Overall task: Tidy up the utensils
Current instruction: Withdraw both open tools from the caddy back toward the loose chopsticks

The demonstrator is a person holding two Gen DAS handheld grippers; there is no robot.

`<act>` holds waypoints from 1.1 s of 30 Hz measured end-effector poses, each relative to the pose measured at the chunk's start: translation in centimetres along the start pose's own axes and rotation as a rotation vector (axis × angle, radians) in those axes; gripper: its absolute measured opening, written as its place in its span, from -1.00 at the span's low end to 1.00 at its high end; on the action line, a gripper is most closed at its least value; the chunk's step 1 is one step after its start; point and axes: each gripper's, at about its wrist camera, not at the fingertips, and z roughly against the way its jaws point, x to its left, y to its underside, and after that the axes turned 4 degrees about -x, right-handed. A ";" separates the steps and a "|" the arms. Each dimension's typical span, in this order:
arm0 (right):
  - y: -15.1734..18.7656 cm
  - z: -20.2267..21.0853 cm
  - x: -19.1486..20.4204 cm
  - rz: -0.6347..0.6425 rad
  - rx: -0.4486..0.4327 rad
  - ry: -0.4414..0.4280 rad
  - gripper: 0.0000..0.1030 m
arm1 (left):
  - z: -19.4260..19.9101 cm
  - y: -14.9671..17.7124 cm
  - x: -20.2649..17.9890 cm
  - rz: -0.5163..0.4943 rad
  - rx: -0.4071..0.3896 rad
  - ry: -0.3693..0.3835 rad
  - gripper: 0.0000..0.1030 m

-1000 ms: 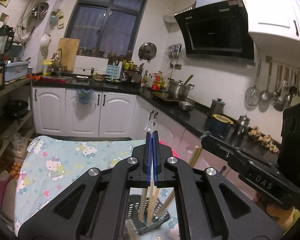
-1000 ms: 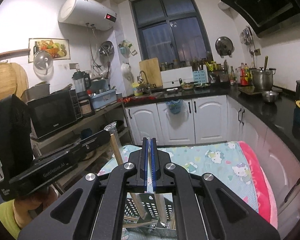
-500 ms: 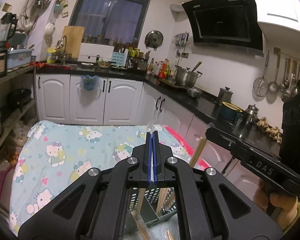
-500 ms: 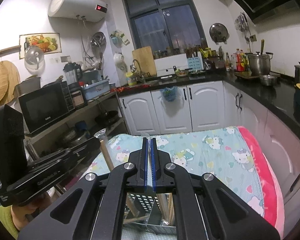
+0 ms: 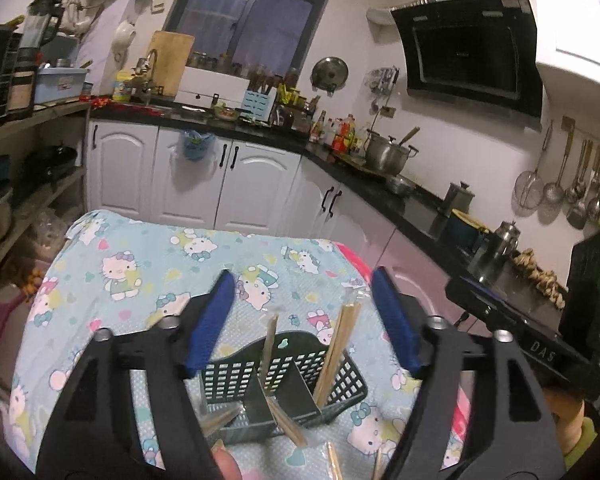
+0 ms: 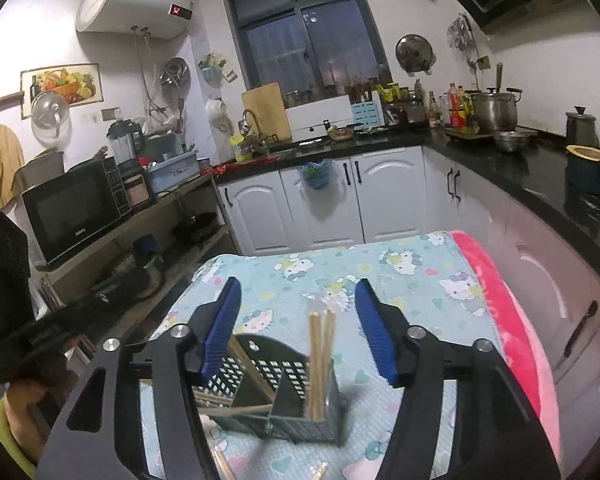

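both tongs are opening up, nothing pinched: left gripper [image 5: 302,320] and right gripper [image 6: 298,326] sit lower-middle above the black basket [image 6: 276,364], with chopsticks [image 6: 320,364] standing inside.

The basket [image 5: 336,376] has its near wall hidden behind the left gripper's [image 5: 306,320] frame, loose chopsticks [image 5: 334,462] run off the bottom edge, and the clear wrapper tips [image 6: 325,302] above the upright bundle are too blurred to make out.
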 end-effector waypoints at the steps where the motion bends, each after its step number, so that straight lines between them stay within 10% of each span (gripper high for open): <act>1: 0.1 0.6 -0.1 -0.001 -0.005 0.003 0.21 | 0.7 0.0 0.0 0.011 -0.010 0.004 0.46; 4: 0.6 2.2 -0.3 0.003 -0.020 0.002 0.34 | 2.4 0.0 -0.1 0.023 -0.032 0.011 0.80; 33: 6.1 9.2 4.3 0.086 0.022 -0.068 0.62 | 10.1 6.6 0.6 0.086 0.035 0.004 0.80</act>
